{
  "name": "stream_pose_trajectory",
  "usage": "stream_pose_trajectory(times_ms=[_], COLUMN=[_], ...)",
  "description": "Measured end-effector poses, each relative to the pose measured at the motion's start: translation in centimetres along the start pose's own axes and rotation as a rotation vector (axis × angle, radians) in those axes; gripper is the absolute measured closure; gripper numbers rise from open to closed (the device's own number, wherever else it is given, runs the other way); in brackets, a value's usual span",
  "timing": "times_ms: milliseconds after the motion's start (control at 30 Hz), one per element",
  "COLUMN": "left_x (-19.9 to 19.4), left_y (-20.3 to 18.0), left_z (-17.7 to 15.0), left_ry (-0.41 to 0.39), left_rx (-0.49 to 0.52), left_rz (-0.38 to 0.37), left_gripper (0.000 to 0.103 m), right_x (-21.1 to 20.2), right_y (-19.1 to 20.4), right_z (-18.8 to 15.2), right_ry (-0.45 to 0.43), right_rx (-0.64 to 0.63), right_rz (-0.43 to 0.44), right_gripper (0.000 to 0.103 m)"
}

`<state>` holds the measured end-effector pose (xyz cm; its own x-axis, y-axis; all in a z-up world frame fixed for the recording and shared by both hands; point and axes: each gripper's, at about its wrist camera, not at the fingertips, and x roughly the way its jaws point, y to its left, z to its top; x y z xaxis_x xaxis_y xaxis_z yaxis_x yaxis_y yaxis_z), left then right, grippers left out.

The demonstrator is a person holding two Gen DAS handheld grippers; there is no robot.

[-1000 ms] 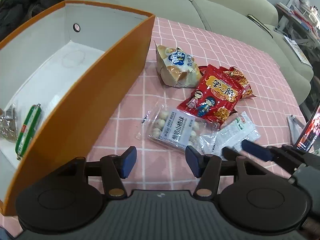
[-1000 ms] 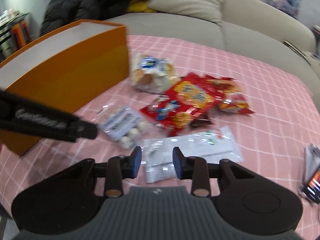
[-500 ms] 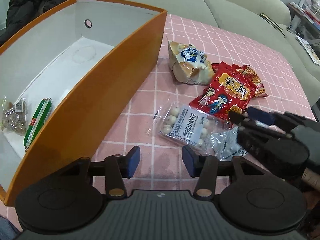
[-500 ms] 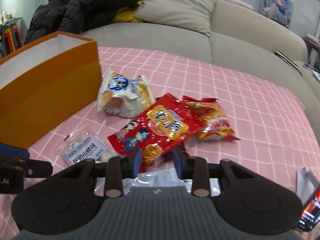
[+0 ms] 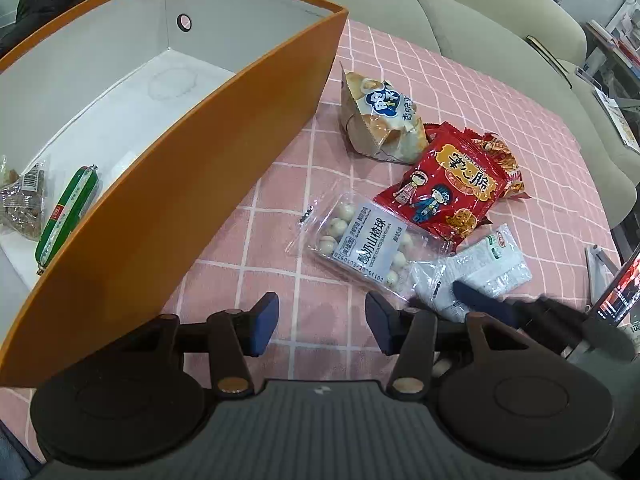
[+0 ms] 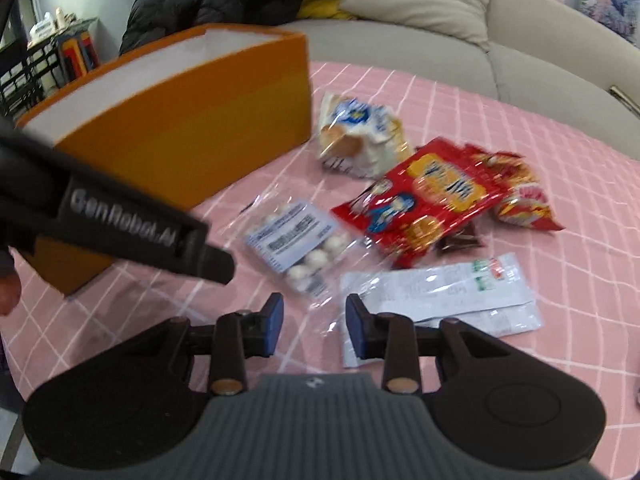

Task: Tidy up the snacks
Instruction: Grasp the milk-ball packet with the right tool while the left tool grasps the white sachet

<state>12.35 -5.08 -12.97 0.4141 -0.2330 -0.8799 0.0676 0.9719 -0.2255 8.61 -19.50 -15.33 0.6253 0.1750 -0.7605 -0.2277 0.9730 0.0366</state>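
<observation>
The orange box [image 5: 168, 184] stands open on the pink checked cloth [image 5: 280, 280], to the left of the snacks. Inside it, at its near end, lie a green sausage stick [image 5: 66, 216] and a clear crinkled packet [image 5: 22, 196] — the rest of the white floor is bare.

The left gripper [image 5: 322, 322] hovers over bare cloth beside the box, jaws apart with nothing between them; they have just been closing, then easing open a little. The right gripper [image 6: 314, 328] has its jaws drawn close and empty, just beside the edge of the white sachets [image 6: 440, 296].

Next out lies the clear pack of white balls [image 5: 364, 248], its edge under the red cartoon packet [image 5: 444, 188]. Beyond are a red crisp bag [image 5: 504, 160], a bread bag [image 5: 380, 120] and the beige sofa [image 5: 500, 28].
</observation>
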Motion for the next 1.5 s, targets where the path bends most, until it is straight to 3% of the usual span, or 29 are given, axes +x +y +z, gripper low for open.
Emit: stream_pose_trajectory(times_ms=[67,133,167,233,300,333,500,667,933,1233,1367,1500], left_x=[0.1,0.0,0.0,-0.2,-0.3,-0.3,-0.3,-0.2,-0.6,-2.1,-0.9,0.3], left_y=[0.0,-0.1,-0.1,0.0,-0.1,-0.1,-0.2,-0.1,0.6,-0.4,-3.0,-6.5], left_z=[-0.1,-0.1,-0.1,-0.1,-0.1,-0.1,-0.2,-0.2,-0.2,-0.4,-0.5,-0.8], left_ry=[0.003,0.003,0.001,-0.001,0.001,0.004,0.003,0.011,-0.014,-0.084,-0.065,-0.084], left_rx=[-0.001,-0.004,-0.004,-0.002,0.004,0.011,0.033,0.039,0.039,0.115,0.255,0.437], left_rz=[0.001,0.001,0.004,0.010,0.019,0.026,0.035,0.034,-0.004,-0.158,-0.177,-0.185], left_gripper=[0.044,0.044,0.044,0.044,0.044,0.044,0.044,0.044,0.044,0.044,0.038,0.033], right_x=[-0.1,0.4,0.7,1.6,2.0,2.2,4.2,5.8,5.0,-0.8,-2.9,-3.4], right_y=[-1.1,-2.0,-2.2,-2.4,-1.9,-1.6,-0.7,-0.5,0.5,-1.3,-3.4,-6.3], right_z=[0.6,1.3,1.5,1.9,2.1,2.2,2.7,3.3,2.7,1.4,0.6,-0.7], right_ry=[-0.016,-0.017,-0.006,0.014,0.007,-0.002,0.013,0.051,0.066,0.004,0.016,0.085], right_rx=[0.005,-0.007,-0.027,-0.095,-0.190,-0.249,-0.389,-0.383,-0.296,-0.106,-0.012,0.057], right_rz=[-0.011,-0.006,0.020,0.094,0.159,0.180,0.215,0.243,0.213,0.057,-0.077,-0.196], right_gripper=[0.072,0.064,0.055,0.050,0.036,0.034,0.034,0.034,0.046,0.046,0.046,0.046])
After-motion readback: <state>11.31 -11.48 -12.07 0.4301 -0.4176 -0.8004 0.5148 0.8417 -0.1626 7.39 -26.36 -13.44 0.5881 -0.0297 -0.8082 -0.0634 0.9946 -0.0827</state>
